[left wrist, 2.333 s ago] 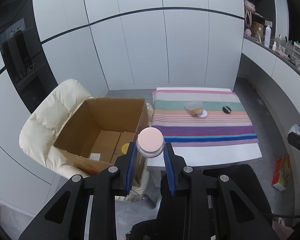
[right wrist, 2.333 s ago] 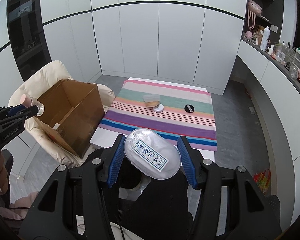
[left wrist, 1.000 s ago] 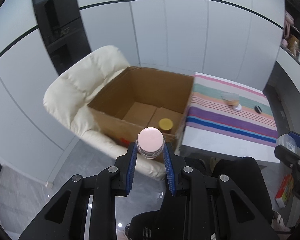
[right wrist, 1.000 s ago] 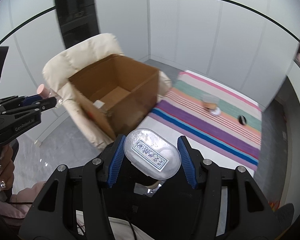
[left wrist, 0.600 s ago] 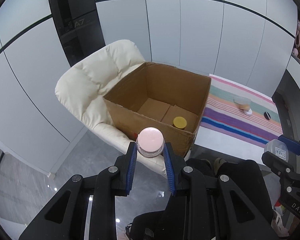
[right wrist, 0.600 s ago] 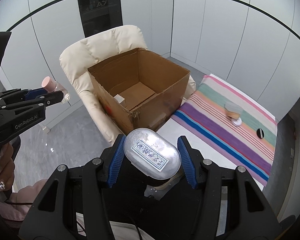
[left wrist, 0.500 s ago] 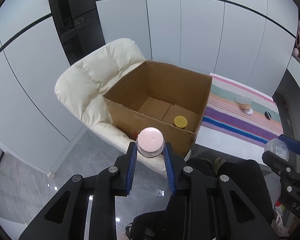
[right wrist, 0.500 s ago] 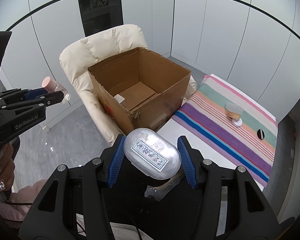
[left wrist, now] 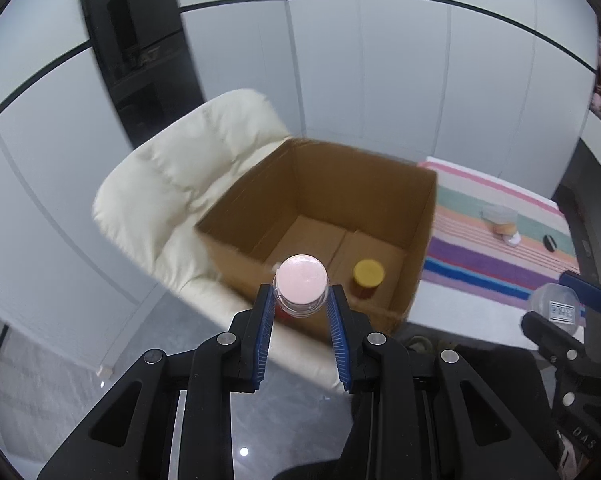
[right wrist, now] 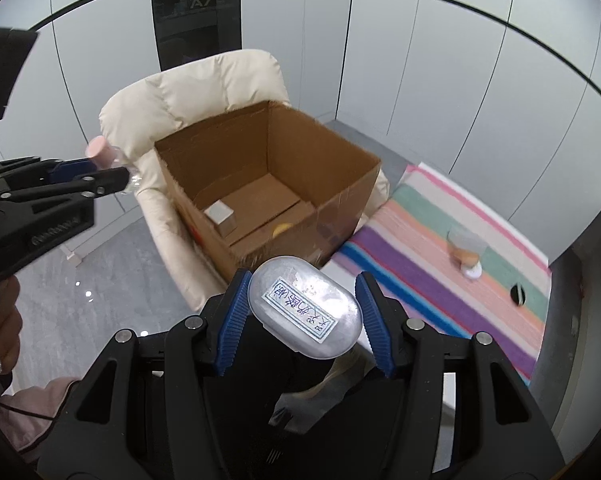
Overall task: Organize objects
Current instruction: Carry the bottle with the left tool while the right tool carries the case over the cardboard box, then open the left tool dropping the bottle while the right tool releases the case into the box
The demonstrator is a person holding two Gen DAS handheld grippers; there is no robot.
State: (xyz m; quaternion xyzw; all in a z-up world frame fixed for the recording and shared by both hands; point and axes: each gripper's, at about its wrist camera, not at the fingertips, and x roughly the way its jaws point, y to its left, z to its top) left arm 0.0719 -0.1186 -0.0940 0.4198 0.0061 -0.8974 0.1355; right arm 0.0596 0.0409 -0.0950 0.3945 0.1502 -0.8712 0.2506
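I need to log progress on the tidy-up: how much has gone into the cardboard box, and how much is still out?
Done: a yellow-lidded jar and a small grey block already sit in the cardboard box.

In hand: the left tongs grip a pink-capped bottle; the right tongs grip a labelled clear case. Neither is in the box yet.

Left: a clear container, a white disc and a black disc on the striped cloth.
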